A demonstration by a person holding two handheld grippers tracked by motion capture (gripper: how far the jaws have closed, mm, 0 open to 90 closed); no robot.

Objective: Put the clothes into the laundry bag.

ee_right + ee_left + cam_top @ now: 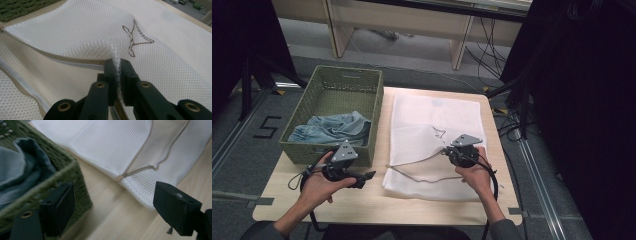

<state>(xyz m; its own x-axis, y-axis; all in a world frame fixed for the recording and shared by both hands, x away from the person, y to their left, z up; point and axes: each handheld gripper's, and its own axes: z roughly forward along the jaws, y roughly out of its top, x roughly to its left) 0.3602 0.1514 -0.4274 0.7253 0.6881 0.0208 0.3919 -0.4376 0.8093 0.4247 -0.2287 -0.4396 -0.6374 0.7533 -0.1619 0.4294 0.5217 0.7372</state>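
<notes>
A white mesh laundry bag lies flat on the wooden table, its zipper open along the near side. My right gripper is shut on a pinched fold of the bag's upper mesh layer at the zipper edge and lifts it a little off the lower layer; a small brown embroidered outline sits just beyond. My left gripper hovers open and empty by the near right corner of a green woven basket, its jaws pointing at the bag's near left corner. Blue denim clothing lies in the basket.
The basket stands on the table's left half and the bag covers the right half. Bare wood runs along the front edge. Black curtains, cables and floor rails surround the table; shelving legs stand at the back.
</notes>
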